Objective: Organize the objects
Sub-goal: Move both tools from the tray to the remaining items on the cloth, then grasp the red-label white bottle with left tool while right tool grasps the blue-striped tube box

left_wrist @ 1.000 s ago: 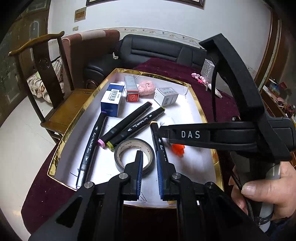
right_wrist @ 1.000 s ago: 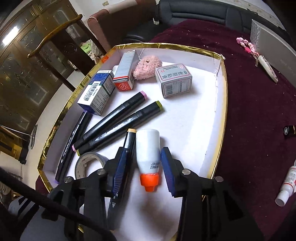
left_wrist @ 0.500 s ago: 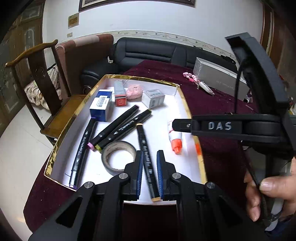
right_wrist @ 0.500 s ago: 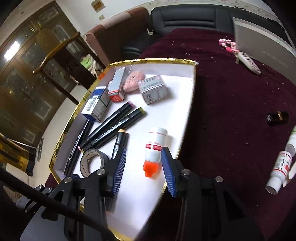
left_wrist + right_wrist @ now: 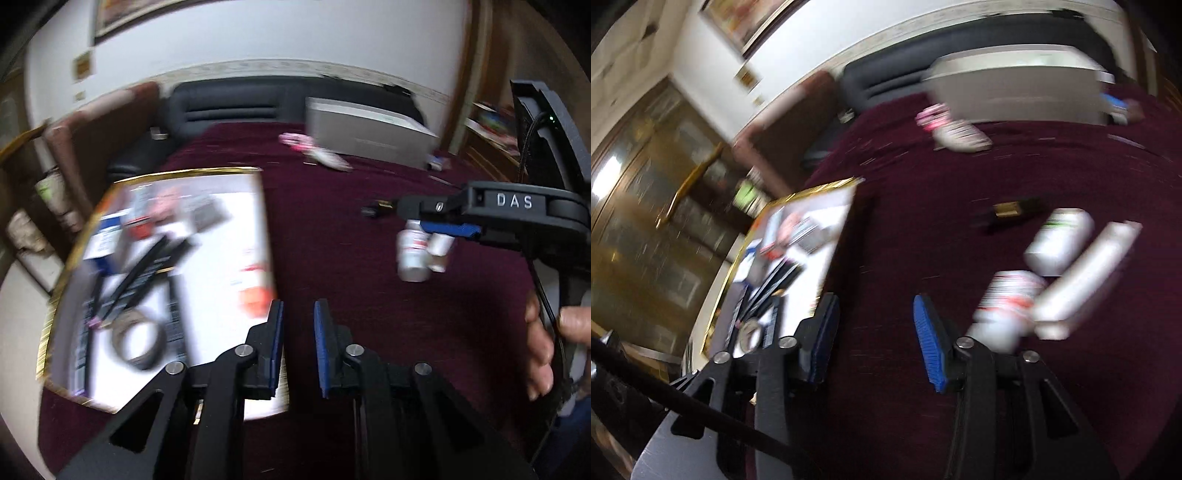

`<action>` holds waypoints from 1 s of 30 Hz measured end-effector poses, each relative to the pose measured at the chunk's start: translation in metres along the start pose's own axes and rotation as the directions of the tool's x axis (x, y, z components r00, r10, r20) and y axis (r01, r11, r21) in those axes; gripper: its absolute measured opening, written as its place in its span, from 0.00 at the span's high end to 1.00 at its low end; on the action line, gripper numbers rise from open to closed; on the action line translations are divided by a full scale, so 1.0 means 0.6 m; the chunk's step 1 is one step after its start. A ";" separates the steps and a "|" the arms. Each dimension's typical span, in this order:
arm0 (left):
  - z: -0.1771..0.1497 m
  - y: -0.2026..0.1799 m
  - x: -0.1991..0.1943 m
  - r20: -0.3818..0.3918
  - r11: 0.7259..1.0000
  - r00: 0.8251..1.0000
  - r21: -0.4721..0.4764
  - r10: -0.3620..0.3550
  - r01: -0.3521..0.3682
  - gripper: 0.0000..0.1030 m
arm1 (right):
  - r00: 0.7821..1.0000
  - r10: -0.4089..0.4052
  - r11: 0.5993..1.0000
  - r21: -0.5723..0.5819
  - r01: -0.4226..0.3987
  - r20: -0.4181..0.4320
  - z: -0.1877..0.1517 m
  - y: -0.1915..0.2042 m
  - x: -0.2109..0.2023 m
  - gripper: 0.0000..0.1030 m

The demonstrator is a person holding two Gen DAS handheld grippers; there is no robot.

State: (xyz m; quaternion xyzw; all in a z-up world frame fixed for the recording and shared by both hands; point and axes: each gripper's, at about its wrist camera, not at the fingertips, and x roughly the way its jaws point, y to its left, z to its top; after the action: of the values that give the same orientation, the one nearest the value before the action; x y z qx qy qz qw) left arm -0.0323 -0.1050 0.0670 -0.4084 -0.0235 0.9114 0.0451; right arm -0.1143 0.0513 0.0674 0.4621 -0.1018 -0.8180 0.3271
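Both views are blurred by motion. My left gripper (image 5: 298, 314) hangs over the maroon cloth just right of the gold-rimmed white tray (image 5: 221, 221); its jaws are opening with a narrow gap and nothing between them. The tray holds black markers (image 5: 147, 266), a tape roll (image 5: 138, 341), small boxes (image 5: 107, 236) and an orange-capped bottle (image 5: 255, 291). My right gripper (image 5: 875, 314) is open and empty above the cloth, its jaws still widening. Just to its right lie white bottles (image 5: 1008, 306) and a white tube (image 5: 1086, 277). In the left wrist view these white bottles (image 5: 413, 254) sit under the right gripper's fingers (image 5: 450, 229).
A small black bottle (image 5: 1012, 210) lies on the cloth beyond the white bottles. A silver box (image 5: 369, 136) and a pink-tagged remote (image 5: 317, 151) lie at the far side. A black sofa (image 5: 229, 107) stands behind the table. A hand (image 5: 543, 339) grips the right handle.
Both grippers have swung right, off the tray and over the maroon cloth. The marker and the orange-capped bottle stay in the tray. Both pairs of jaws stand wider.
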 end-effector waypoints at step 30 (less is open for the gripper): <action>0.060 -0.126 0.204 -0.103 0.996 0.993 0.080 0.057 -0.049 0.71 | 0.989 -0.132 0.940 0.326 0.101 0.073 -0.017 -0.261 -0.048 0.52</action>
State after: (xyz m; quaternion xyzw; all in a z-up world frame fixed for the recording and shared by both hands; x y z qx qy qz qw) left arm -0.1357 -0.0176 0.0061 -0.4544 0.0250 0.8896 0.0377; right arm -0.1648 0.1907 0.0083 0.4757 -0.2210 -0.8291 0.1934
